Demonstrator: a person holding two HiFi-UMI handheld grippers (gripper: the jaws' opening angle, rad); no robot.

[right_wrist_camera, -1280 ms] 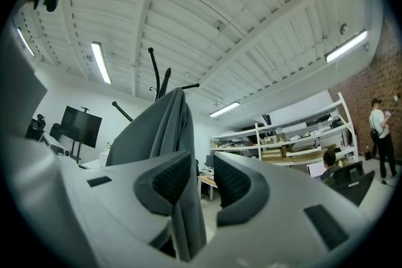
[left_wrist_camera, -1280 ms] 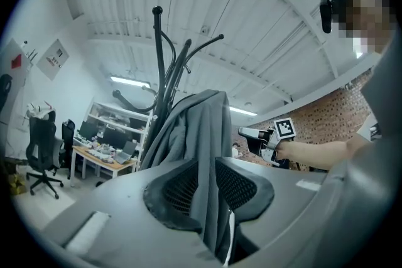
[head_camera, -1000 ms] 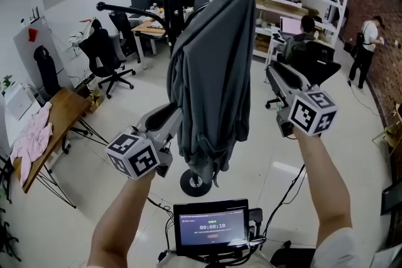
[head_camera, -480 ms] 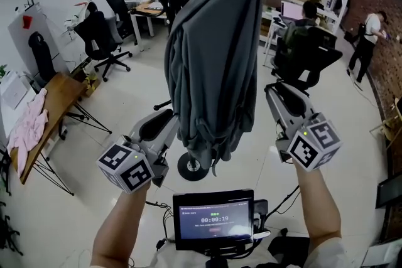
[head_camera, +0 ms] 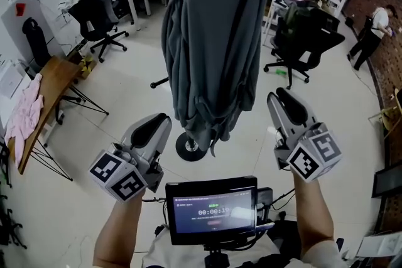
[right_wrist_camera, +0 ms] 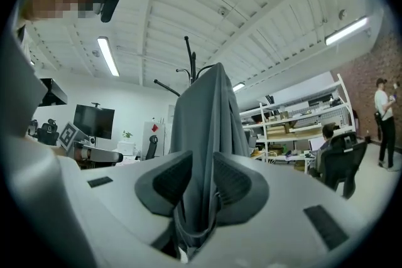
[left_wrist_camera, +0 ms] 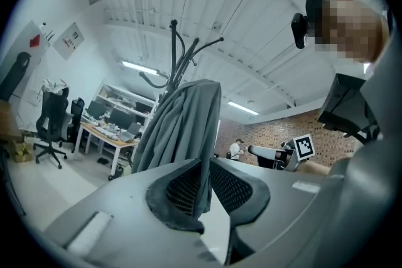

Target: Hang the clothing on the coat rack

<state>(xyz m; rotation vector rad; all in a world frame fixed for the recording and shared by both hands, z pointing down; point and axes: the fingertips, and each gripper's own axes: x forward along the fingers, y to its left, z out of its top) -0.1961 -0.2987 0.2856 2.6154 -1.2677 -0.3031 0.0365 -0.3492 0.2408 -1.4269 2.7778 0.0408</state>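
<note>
A grey garment (head_camera: 213, 41) hangs draped over the top of the black coat rack (head_camera: 190, 147), its folds reaching down to near the base. My left gripper (head_camera: 154, 125) is low at the left, clear of the cloth. Its jaws have just been closing to a thin slit, with nothing between them. My right gripper (head_camera: 284, 103) is apart from the garment on the right, its jaws narrowed slightly but open and empty. In the left gripper view (left_wrist_camera: 205, 179) and the right gripper view (right_wrist_camera: 202, 182) the garment (left_wrist_camera: 182, 128) (right_wrist_camera: 210, 128) shows only far off through the gaps.
A screen (head_camera: 212, 210) on a mount sits just below me. Black office chairs (head_camera: 94, 22) (head_camera: 301, 41) stand left and right of the rack. A wooden table with pink cloth (head_camera: 25, 116) is at the far left. A person (head_camera: 377, 28) stands at the right.
Both grippers have sunk and drawn back toward me, away from the garment. The garment stays draped on the rack.
</note>
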